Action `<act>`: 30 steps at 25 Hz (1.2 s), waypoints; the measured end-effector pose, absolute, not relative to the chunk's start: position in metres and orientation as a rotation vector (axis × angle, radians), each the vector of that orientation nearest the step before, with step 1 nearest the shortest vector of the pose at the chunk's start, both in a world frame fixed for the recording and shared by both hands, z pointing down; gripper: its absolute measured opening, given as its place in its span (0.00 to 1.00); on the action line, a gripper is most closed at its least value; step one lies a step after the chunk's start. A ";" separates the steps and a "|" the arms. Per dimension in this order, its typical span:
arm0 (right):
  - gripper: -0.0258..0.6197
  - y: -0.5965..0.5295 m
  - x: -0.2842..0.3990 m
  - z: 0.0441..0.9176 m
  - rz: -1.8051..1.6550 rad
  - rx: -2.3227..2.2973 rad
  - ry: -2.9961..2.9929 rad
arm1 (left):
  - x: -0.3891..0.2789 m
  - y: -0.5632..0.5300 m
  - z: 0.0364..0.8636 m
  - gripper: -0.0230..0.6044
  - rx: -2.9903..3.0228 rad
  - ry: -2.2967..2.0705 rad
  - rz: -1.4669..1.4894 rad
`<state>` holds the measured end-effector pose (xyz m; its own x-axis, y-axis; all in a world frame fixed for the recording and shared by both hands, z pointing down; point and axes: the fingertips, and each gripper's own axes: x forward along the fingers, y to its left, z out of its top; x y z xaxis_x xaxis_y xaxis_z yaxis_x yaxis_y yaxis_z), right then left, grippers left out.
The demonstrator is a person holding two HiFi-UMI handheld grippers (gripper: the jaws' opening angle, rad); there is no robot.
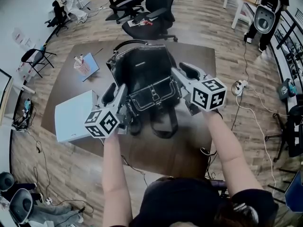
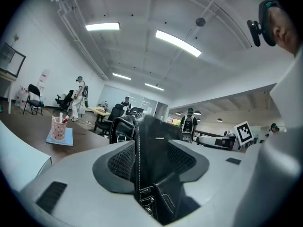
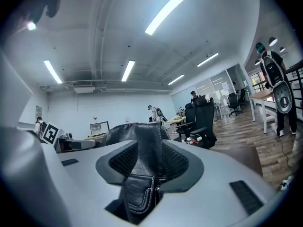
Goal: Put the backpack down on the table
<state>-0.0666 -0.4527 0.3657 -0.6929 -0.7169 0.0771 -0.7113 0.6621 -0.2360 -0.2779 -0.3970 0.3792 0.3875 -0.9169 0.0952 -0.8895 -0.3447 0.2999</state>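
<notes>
A black leather backpack (image 1: 147, 74) lies flat on the brown table (image 1: 199, 56), its handle toward the far edge and its straps trailing toward me. My left gripper (image 1: 116, 91) is at its near left side and my right gripper (image 1: 184, 72) at its near right side. In the left gripper view a stitched edge of the backpack (image 2: 156, 145) runs between the spread jaws of the left gripper (image 2: 151, 160), and the pads do not visibly press on it. In the right gripper view, leather of the backpack (image 3: 142, 141) likewise stands between the wide jaws of the right gripper (image 3: 149, 162).
A white flat box (image 1: 73, 115) lies at the table's left edge. A pink pen cup (image 1: 82, 65) stands on a blue notebook at the back left. Black office chairs (image 1: 151, 13) stand beyond the table. Cables run over the wooden floor on the right.
</notes>
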 end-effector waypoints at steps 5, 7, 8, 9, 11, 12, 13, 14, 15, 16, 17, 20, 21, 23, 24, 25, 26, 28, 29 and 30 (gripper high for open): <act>0.25 -0.431 -0.065 0.370 -0.408 -1.240 2.859 | -0.282 -0.372 0.365 0.30 2.355 -1.659 -0.168; 0.21 -0.425 -0.064 0.371 -0.417 -1.256 2.866 | -0.282 -0.365 0.361 0.24 2.356 -1.666 -0.192; 0.19 -0.422 -0.063 0.372 -0.421 -1.265 2.868 | -0.282 -0.361 0.360 0.22 2.355 -1.667 -0.200; 0.16 -0.419 -0.063 0.372 -0.424 -1.275 2.870 | -0.282 -0.358 0.359 0.20 2.353 -1.669 -0.206; 0.13 -0.412 -0.061 0.373 -0.432 -1.288 2.871 | -0.280 -0.350 0.359 0.18 2.349 -1.669 -0.219; 0.12 -0.409 -0.060 0.373 -0.435 -1.293 2.872 | -0.279 -0.347 0.359 0.17 2.348 -1.667 -0.226; 0.11 -0.406 -0.060 0.374 -0.439 -1.298 2.873 | -0.277 -0.343 0.360 0.16 2.346 -1.664 -0.229; 0.10 -0.403 -0.059 0.375 -0.442 -1.304 2.875 | -0.276 -0.339 0.361 0.15 2.345 -1.663 -0.227; 0.09 -0.399 -0.059 0.376 -0.445 -1.309 2.878 | -0.274 -0.336 0.362 0.14 2.344 -1.665 -0.221; 0.08 -0.396 -0.059 0.377 -0.449 -1.314 2.881 | -0.273 -0.332 0.362 0.13 2.342 -1.671 -0.211; 0.07 -0.393 -0.059 0.378 -0.455 -1.318 2.884 | -0.273 -0.328 0.363 0.12 2.340 -1.680 -0.201; 0.07 -0.385 -0.058 0.385 -0.484 -1.320 2.888 | -0.271 -0.318 0.368 0.11 2.327 -1.705 -0.169; 0.07 -0.382 -0.058 0.388 -0.497 -1.322 2.890 | -0.270 -0.315 0.371 0.10 2.318 -1.711 -0.159; 0.07 -0.376 -0.056 0.395 -0.522 -1.328 2.896 | -0.269 -0.307 0.377 0.10 2.296 -1.721 -0.145; 0.07 -0.373 -0.055 0.399 -0.533 -1.332 2.900 | -0.269 -0.303 0.381 0.10 2.286 -1.725 -0.141; 0.07 -0.370 -0.055 0.402 -0.542 -1.336 2.904 | -0.269 -0.300 0.383 0.10 2.277 -1.729 -0.135; 0.07 -0.367 -0.054 0.405 -0.551 -1.341 2.908 | -0.268 -0.296 0.386 0.10 2.271 -1.731 -0.128; 0.07 -0.361 -0.054 0.411 -0.571 -1.346 2.913 | -0.268 -0.291 0.392 0.09 2.257 -1.736 -0.109; 0.07 -0.358 -0.054 0.414 -0.582 -1.345 2.914 | -0.268 -0.288 0.395 0.09 2.248 -1.737 -0.103; 0.07 -0.355 -0.053 0.417 -0.595 -1.344 2.914 | -0.267 -0.286 0.399 0.09 2.238 -1.739 -0.100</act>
